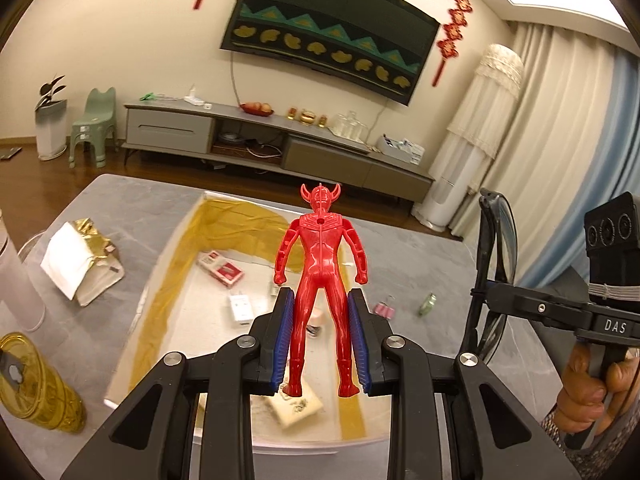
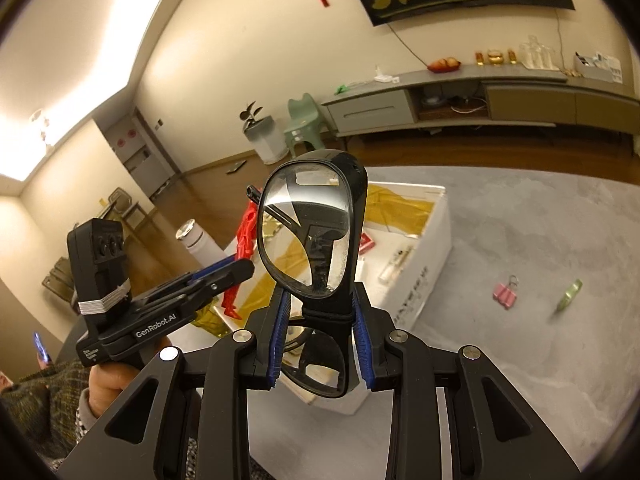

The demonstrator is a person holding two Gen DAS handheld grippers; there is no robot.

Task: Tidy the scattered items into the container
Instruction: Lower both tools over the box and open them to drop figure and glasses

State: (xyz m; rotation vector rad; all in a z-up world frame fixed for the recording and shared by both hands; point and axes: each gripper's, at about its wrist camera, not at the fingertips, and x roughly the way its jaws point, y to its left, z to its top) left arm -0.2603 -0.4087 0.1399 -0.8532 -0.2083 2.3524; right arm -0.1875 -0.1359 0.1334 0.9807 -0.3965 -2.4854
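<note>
The left tool (image 1: 322, 334) is closed on a red toy figure (image 1: 322, 264), its blue pads pinching the legs so the body stands straight out ahead, head away from the camera. It hangs over the open white box (image 1: 168, 280) with the gold lining, which sits on the grey counter (image 1: 132, 208); that looks to me like a carry lined up for a drop, since a red-and-white packet (image 1: 224, 272) and a small white charger (image 1: 241, 307) already lie inside.

The right tool (image 2: 320, 336) is clamped on a pair of black glasses (image 2: 308, 232) at the bridge, one lens up, one down between the jaws. Gripping there keeps the pads off the lenses, I'd guess. In its own view the box lies past the glasses, from about 12 toward 2 o'clock, so it is near the rim but I can't tell whether it is over the opening.

Two things are left on the counter: a pink binder clip (image 2: 505, 293) and a small green item (image 2: 570, 295), near each other at roughly 3 o'clock in the right view. A crumpled gold-and-white bag (image 1: 82, 260) lies at 9 o'clock of the box in the left view.
</note>
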